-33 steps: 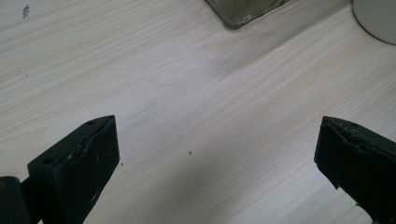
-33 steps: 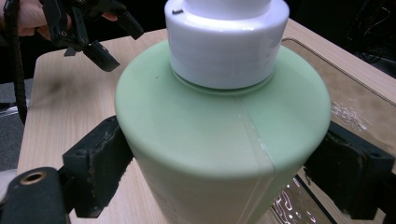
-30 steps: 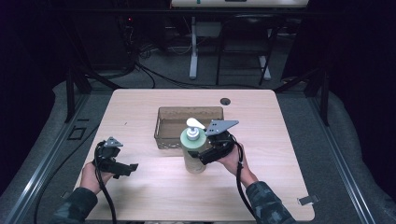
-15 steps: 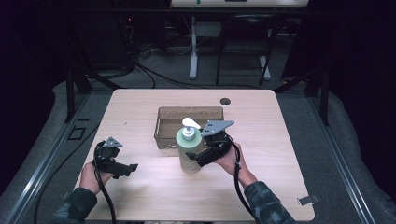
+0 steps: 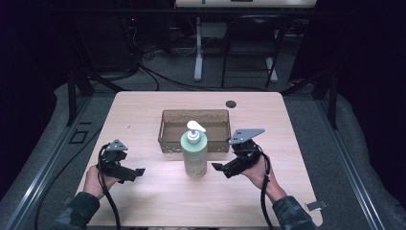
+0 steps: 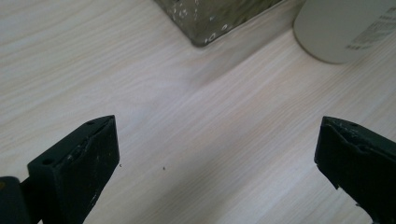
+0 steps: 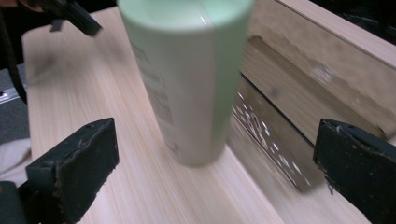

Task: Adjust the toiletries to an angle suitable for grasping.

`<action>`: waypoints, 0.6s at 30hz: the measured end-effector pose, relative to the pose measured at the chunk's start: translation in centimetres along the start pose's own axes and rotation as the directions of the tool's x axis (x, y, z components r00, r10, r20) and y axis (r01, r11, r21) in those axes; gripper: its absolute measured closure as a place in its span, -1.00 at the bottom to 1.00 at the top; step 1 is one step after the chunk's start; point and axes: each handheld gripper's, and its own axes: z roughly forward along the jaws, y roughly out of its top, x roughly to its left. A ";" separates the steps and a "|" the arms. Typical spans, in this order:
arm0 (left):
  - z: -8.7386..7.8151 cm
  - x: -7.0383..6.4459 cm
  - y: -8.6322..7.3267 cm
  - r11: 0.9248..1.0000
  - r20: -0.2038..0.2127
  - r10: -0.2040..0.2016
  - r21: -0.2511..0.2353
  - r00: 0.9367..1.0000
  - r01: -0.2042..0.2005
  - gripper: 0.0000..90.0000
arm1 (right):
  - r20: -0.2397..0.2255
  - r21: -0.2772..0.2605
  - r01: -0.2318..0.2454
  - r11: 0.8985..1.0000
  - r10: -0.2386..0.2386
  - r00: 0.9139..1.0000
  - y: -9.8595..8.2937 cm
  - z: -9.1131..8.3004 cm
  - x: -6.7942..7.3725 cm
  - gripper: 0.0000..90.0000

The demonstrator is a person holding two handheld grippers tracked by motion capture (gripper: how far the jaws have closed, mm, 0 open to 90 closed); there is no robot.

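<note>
Soap bottle (image 5: 194,154) upright, right claw (image 5: 219,168) beside, spread

The left hand (image 5: 98,179) holds the left gripper (image 5: 136,172) low over the near left of the surface (image 5: 143,110), jaws spread wide. The right hand (image 5: 258,172) holds the right gripper (image 5: 216,167) pointing left, its jaws also wide apart, gripping nothing.

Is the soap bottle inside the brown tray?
No, the soap bottle stands upright on the table just in front of the brown tray.
</note>
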 end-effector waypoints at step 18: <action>2.3 -4.7 4.3 0.995 0.121 0.084 -0.070 0.989 -0.076 -1.00 | 0.201 0.093 -0.222 0.971 0.200 0.959 -8.5 -6.5 -2.5 -0.96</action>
